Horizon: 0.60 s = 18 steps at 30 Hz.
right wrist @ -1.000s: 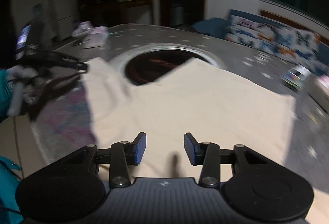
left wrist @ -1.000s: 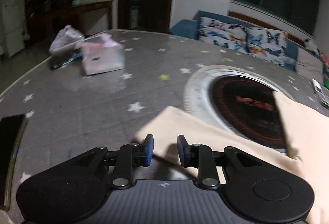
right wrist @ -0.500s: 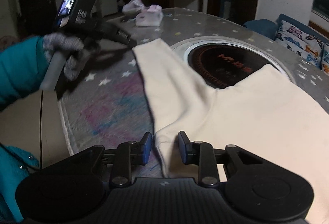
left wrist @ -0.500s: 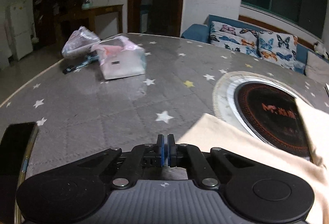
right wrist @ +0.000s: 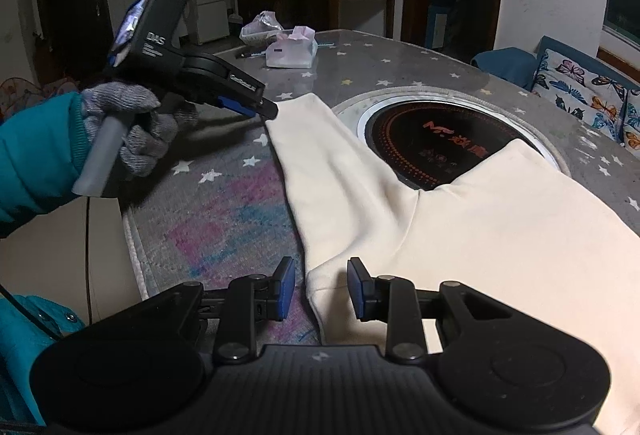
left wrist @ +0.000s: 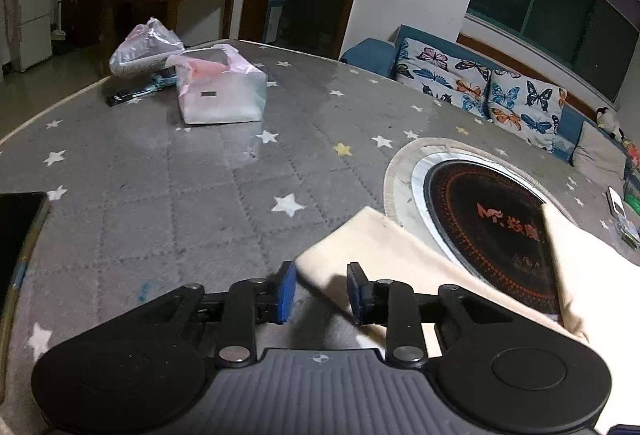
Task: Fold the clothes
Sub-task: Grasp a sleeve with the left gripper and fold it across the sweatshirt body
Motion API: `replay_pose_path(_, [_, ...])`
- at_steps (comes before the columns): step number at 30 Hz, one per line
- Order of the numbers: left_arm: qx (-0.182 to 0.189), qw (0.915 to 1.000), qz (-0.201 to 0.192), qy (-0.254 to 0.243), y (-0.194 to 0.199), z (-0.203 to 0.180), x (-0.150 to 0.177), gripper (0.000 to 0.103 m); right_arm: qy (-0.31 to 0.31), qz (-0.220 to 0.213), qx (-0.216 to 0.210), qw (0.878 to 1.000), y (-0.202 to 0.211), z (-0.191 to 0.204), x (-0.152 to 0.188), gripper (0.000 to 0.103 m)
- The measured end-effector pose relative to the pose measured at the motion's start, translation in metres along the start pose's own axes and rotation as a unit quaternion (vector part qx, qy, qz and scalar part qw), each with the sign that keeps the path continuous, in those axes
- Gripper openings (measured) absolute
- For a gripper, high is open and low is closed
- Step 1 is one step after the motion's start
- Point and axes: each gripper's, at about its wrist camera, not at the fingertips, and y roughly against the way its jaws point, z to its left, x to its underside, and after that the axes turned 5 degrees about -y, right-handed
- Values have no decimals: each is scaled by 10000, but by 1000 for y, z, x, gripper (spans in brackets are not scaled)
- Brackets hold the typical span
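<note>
A cream garment (right wrist: 460, 227) lies flat on the grey star-patterned table cover, partly over the round cooktop. One long part of it runs out to a far corner (left wrist: 360, 239). My left gripper (left wrist: 320, 291) stands open at that corner, with the cloth's tip lying between and just ahead of its blue pads. In the right wrist view the left gripper (right wrist: 264, 107) shows at the same corner, held by a gloved hand (right wrist: 136, 123). My right gripper (right wrist: 320, 289) is open, its fingers either side of the garment's near left edge.
A black cooktop (left wrist: 488, 223) is set into the table. A pink-white packet (left wrist: 222, 95) and a plastic bag (left wrist: 146, 51) sit at the far left. A dark phone (left wrist: 20, 231) lies by the left rim. A sofa with butterfly cushions (left wrist: 480, 83) stands behind.
The left gripper was shut at the garment's corner half a second ago and stands open now. The right gripper has swung from the middle of the cloth to its left edge.
</note>
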Motion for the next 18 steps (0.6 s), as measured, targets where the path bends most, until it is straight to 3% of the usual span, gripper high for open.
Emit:
replay_pose_path(1, [-9, 10000, -15, -19, -2, -1, 0, 8, -22, -23, 12, 10000, 2, -1, 0, 28])
replay_pose_path(4, [-3, 9999, -61, 156, -2, 0, -2, 4, -87, -92, 48, 9999, 6, -3, 0, 28])
replay_pose_path(7, [230, 9990, -362, 145, 18, -9, -11, 4, -299, -200, 132, 9993, 16, -12, 1, 28])
replay_pose_path(13, [1248, 9865, -1027, -270, 76, -55, -27, 4, -896, -458, 422, 9940, 38, -42, 5, 28])
replay_pose_path(18, [2110, 9680, -1167, -695, 105, -103, -28, 4, -1274, -765, 752, 9860, 63, -67, 14, 28])
